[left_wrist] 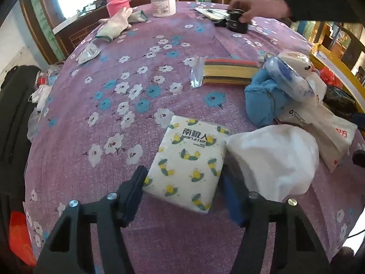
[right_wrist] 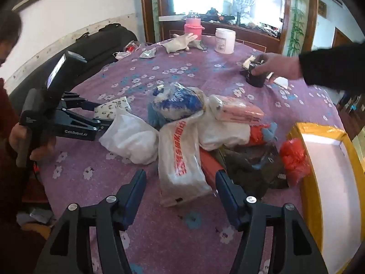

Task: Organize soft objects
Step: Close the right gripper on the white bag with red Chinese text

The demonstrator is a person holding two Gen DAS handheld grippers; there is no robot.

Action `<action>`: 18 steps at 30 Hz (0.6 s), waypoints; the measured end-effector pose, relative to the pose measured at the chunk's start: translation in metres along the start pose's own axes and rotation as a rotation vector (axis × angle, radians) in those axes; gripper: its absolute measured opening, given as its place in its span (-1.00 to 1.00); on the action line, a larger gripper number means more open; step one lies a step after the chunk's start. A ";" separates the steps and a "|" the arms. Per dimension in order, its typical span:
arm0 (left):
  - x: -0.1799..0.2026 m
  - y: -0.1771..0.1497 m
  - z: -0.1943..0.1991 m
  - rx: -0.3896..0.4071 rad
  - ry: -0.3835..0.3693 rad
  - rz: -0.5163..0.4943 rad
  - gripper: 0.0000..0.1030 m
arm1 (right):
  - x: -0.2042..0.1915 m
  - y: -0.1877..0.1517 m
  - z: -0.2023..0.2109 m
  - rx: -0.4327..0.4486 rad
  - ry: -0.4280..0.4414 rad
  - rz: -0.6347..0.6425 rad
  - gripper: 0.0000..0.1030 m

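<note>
Left gripper (left_wrist: 183, 180) sits low centre in the left wrist view with the tissue pack (left_wrist: 187, 163) right between its jaws, which are spread wide, one finger at each side of the pack's near end, close against it but not visibly squeezing. The pack lies flat on the table (left_wrist: 114, 137), long axis running up the frame and tipped slightly to the right, so it points away from the jaws and they straddle its short width. Touching its right edge is a white bundle (left_wrist: 273, 157), and that crowds the right finger. In the right wrist view, the right gripper (right_wrist: 181, 182) is low centre too, jaws wide, nothing held; a white bag with red print (right_wrist: 180, 157) lies between and just beyond the fingers, long axis pointing up the frame into the pile. At right edge, the yellow box (right_wrist: 328, 159) stands open. My read: the left is nearer its target and needs only to close across the pack's width; the risk is pinching the white bundle too.
</note>
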State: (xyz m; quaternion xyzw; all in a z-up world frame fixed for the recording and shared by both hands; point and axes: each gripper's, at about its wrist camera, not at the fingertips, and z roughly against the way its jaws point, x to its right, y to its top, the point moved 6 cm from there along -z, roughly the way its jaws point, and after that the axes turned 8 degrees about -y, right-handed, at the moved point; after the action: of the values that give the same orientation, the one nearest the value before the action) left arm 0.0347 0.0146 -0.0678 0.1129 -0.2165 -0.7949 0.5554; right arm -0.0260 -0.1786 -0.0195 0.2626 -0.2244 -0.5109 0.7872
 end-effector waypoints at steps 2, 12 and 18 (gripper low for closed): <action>0.000 0.000 0.001 0.002 0.015 0.011 0.14 | -0.002 0.005 -0.007 -0.013 -0.014 0.009 0.30; -0.004 -0.003 0.026 0.083 0.014 0.046 0.11 | -0.003 -0.006 -0.053 -0.115 -0.055 0.008 -0.04; 0.004 0.003 0.040 0.125 -0.026 0.046 0.11 | 0.003 -0.015 -0.027 -0.090 0.015 -0.070 -0.05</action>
State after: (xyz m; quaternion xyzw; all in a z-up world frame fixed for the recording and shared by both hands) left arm 0.0187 0.0191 -0.0308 0.1321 -0.2756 -0.7683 0.5625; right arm -0.0183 -0.1820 -0.0498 0.2388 -0.1859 -0.5457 0.7814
